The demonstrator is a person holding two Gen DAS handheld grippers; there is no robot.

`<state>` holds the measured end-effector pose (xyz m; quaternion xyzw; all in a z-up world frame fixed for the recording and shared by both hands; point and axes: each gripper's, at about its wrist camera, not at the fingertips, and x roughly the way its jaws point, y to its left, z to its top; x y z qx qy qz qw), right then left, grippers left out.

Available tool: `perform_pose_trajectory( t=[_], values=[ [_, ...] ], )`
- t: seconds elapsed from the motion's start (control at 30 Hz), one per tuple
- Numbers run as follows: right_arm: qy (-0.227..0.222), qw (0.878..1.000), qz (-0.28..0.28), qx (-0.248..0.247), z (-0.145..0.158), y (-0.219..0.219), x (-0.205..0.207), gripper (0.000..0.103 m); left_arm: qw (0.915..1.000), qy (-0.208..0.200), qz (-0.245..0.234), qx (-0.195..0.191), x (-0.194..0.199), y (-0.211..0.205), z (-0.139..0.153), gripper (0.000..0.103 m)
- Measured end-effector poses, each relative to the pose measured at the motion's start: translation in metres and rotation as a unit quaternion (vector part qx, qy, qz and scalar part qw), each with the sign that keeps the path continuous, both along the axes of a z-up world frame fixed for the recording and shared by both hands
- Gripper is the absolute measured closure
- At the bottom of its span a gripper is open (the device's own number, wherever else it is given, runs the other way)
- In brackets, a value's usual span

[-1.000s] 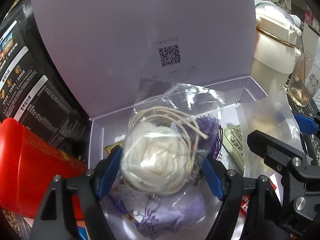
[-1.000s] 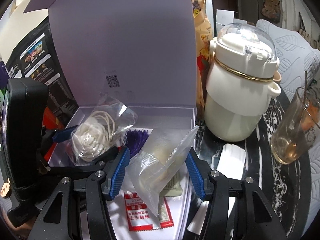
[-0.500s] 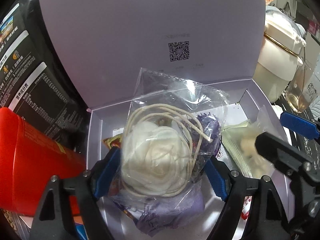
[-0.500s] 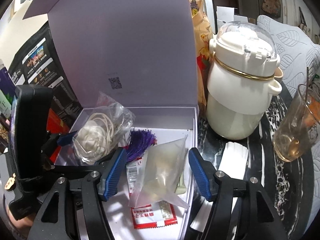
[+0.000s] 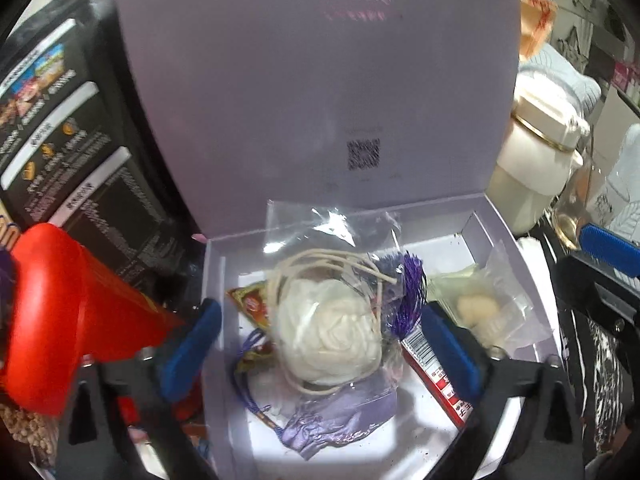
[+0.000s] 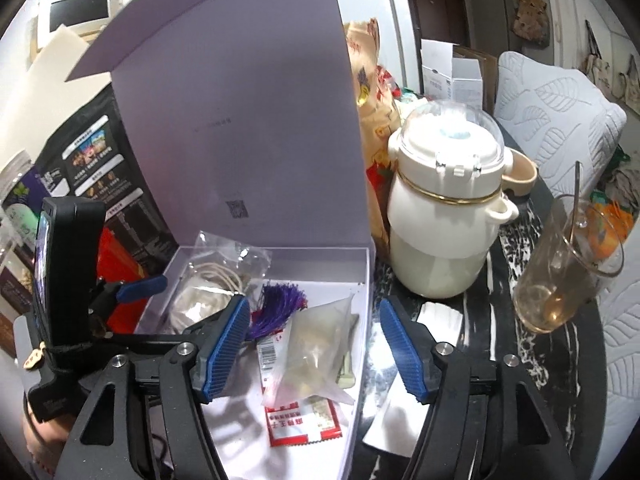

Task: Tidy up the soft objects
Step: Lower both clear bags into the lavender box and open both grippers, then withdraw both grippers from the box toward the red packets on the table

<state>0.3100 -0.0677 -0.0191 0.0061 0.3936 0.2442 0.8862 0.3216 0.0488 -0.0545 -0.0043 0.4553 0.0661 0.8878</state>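
A lavender box [image 5: 516,240] stands with its lid [image 5: 320,80] raised. Inside it lies a clear bag with a white rose-shaped bundle and cord [image 5: 328,328], on top of a lilac satin pouch [image 5: 340,408] and beside a purple tassel [image 5: 408,296]. My left gripper [image 5: 320,348] straddles that bag with its jaws opening wide, and the pads stand clear of it. A smaller clear bag with a cream lump [image 6: 316,348] rests in the box's right half. My right gripper [image 6: 312,346] is around it with its jaws opening, and neither pad touches the bag.
A white pot with a clear dome lid [image 6: 444,216] and a glass cup holding a spoon [image 6: 560,272] stand right of the box. A red container [image 5: 52,320] and black snack bags [image 5: 60,140] crowd the left. A red sachet [image 6: 304,420] lies in the box.
Both grippers have opened and let go of their bags, which now lie in the box. Both have pulled up and back a little.
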Motion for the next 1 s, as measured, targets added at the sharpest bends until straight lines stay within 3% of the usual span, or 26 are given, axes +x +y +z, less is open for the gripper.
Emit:
perform_pose_trajectory(
  t=[0.47,1.0],
  values=[
    [-0.043,0.999,-0.012,0.010,0.035,-0.006,-0.026,0.032,0.9987,-0.049,0.012,0.012,-0.030,0.015,0.048,0.001],
    [-0.125,0.992,-0.016,0.016,0.106,-0.022,-0.095,0.027,0.9893,-0.144,0.001,0.020,-0.108,0.008,0.148,0.001]
  ],
)
